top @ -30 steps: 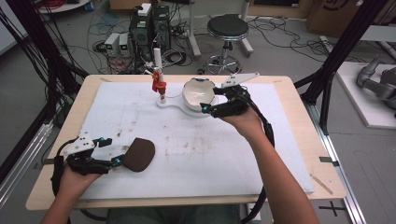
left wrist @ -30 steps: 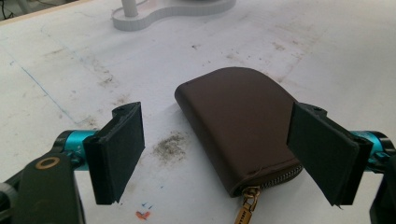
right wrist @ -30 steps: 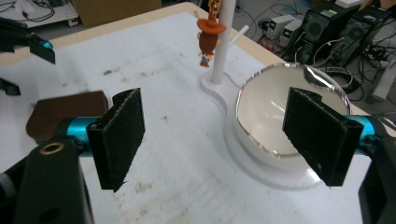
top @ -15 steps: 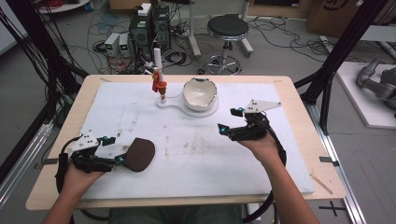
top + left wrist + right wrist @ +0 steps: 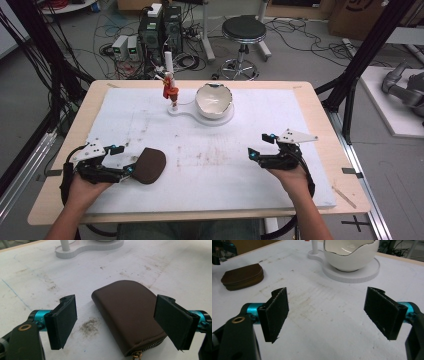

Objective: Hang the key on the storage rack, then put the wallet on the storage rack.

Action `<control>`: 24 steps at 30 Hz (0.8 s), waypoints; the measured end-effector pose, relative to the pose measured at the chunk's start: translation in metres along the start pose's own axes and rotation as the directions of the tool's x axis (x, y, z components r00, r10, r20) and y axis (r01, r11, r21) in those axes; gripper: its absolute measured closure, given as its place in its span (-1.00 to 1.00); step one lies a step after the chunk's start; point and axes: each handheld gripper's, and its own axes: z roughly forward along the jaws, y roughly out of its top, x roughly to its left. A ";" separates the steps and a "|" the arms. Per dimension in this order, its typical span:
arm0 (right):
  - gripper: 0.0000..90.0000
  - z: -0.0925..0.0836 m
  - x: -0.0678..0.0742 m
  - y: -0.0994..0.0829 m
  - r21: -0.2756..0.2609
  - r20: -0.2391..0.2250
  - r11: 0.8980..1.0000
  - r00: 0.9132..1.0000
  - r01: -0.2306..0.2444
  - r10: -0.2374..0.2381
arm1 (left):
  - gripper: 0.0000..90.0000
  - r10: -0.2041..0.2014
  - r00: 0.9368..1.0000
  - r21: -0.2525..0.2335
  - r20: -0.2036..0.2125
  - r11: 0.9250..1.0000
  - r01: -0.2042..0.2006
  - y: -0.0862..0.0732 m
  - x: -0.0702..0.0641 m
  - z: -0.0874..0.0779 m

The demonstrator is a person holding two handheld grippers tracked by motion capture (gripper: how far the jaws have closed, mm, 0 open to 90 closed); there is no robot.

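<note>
Bench (image 5: 310,107) with a wooden rim carries a white sheet, stained with brownish marks near its middle. The left gripper (image 5: 131,169) is near the front left corner of the bench, held in the person's left hand (image 5: 85,185). Its jaws stand wide apart, and a dark brown zip pouch (image 5: 150,165) lies flat on the sheet between and just ahead of them. In the left gripper view the pouch (image 5: 127,315) has a rounded far end, and a zipper with a small metal pull shows at its near end; neither jaw touches it.

The right gripper (image 5: 252,154) is toward the front right part of the bench, held in the right hand (image 5: 290,177), with a grey three-cornered plate on top. Its jaws are also wide apart and hold nothing; in the right gripper view only bare stained sheet lies between them.

Near the back edge, about at the middle, a white flat base (image 5: 220,119) lies on the sheet. On it sits a white bowl shaped like a broken eggshell (image 5: 214,100), with a thin dark line along its jagged rim. At the left end of the same base a thin white post (image 5: 170,75) stands upright, with a small red-orange part (image 5: 170,91) on it. The bowl and the two grippers are well apart.
</note>
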 end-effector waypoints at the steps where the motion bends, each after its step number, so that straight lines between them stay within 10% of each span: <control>1: -0.55 -0.001 -0.001 -0.003 -0.002 0.008 1.000 1.000 -0.006 0.006 | -0.59 0.005 1.000 0.000 0.002 1.000 -0.005 0.001 0.000 0.000; 24: -0.55 -0.010 -0.016 -0.014 -0.021 0.069 0.999 0.996 -0.050 0.051 | -0.59 -0.007 1.000 -0.014 0.004 1.000 0.007 0.001 0.003 -0.004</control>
